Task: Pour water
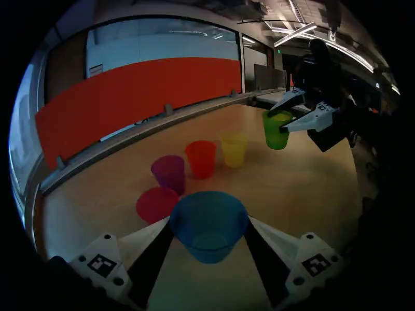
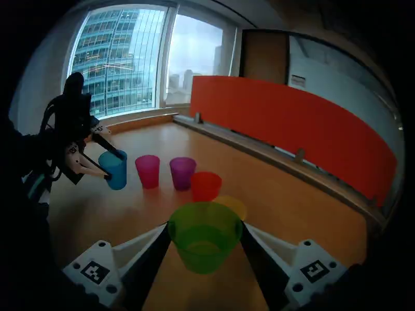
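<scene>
Blue cup (image 1: pixel 209 226) pinched between left fingers (image 1: pixel 148 243), green cup (image 2: pixel 205 236) between right.

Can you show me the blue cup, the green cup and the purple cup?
Blue cup (image 1: pixel 209 228), left gripper view, inside wall.
Green cup (image 2: pixel 205 238), right gripper view, inside wall.
Purple cup (image 2: pixel 182 177), right gripper view, outer side.

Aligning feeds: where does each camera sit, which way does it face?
Left gripper view: on the left gripper, facing along the table toward the orange panel; own fingers clamp the blue cup.
Right gripper view: on the right gripper, facing the windows; own fingers clamp the green cup.
Shared: both grippers and held cups, from opposite ends; pink cup, purple cup, red cup, yellow cup between.
</scene>
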A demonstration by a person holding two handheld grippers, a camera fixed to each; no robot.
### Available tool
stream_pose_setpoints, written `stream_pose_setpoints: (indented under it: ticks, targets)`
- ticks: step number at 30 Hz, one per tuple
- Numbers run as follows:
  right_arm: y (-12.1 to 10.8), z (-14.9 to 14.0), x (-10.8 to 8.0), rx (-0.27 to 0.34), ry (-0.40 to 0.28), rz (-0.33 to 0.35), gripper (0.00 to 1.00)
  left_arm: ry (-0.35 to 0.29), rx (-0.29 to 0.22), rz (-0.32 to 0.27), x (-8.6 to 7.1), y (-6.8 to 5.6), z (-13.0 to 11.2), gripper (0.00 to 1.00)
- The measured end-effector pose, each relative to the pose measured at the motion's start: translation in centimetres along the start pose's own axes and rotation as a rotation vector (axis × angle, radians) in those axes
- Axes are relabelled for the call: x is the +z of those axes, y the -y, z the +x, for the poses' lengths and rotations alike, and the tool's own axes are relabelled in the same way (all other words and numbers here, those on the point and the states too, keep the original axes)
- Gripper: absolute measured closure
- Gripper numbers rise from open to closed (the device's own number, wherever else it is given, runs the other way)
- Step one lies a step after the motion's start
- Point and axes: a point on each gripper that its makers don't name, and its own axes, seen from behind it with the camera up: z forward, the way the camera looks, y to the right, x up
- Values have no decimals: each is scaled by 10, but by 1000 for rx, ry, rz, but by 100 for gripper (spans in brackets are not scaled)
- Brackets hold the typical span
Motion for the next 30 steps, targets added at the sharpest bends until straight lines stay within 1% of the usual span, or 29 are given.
stream_pose_setpoints:
  ticks: [15,30]
  targets:
    - [3,-16,15,-3,46,12,8,54,-8,-2,10,8,-29,12]
    - [6,-25,26,3,69,24,8,69,-36,-6,20,13,-43,12]
